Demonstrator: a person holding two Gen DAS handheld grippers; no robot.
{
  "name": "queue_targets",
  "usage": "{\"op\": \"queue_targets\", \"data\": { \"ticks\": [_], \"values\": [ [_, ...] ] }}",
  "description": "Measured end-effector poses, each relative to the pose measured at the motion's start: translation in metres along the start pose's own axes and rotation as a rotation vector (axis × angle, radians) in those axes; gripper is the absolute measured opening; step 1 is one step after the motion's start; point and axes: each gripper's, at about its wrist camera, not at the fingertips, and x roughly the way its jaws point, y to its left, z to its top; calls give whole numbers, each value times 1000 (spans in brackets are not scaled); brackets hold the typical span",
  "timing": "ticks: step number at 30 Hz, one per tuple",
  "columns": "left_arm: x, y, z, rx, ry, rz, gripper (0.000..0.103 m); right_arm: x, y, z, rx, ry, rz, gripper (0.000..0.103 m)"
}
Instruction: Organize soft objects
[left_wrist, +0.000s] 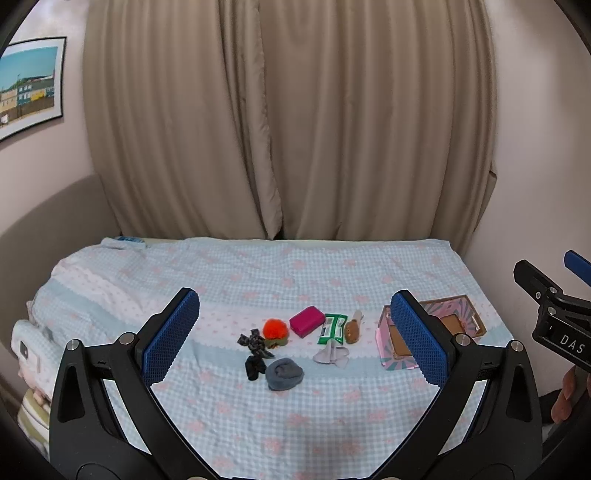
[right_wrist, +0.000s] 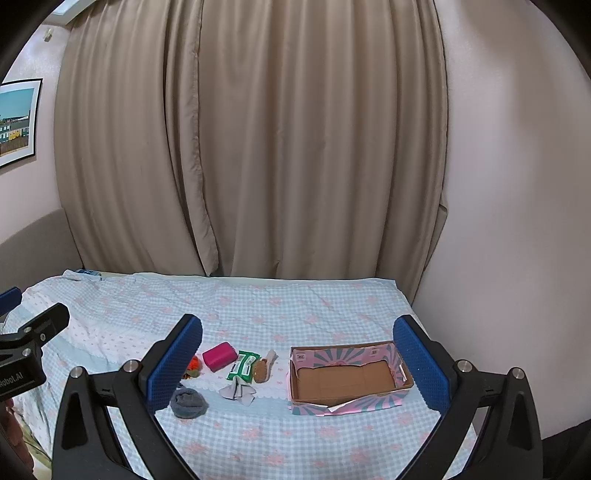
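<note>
We are holding the left claw (left_wrist: 295, 339) and right claw (right_wrist: 297, 365) spread and empty above the bed (right_wrist: 258, 435), surveying. The soft things, grey sock (right_wrist: 189, 403) and pink sponge (right_wrist: 219, 355) among them, are lying clustered at nine o'clock of the empty box (right_wrist: 347, 402), likely their destination.

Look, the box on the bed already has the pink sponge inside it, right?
Not quite. The box on the bed holds nothing; the right wrist view shows its bare cardboard floor. The pink sponge lies on the bed to the box's left, beside the green packet.
</note>
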Motion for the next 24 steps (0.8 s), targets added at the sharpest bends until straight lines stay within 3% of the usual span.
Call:
{"op": "queue_targets", "data": {
  "ticks": [24],
  "values": [
    [-1,0,1,-1,5,7,103,2,6,0,1,0,9,103]
  ]
}}
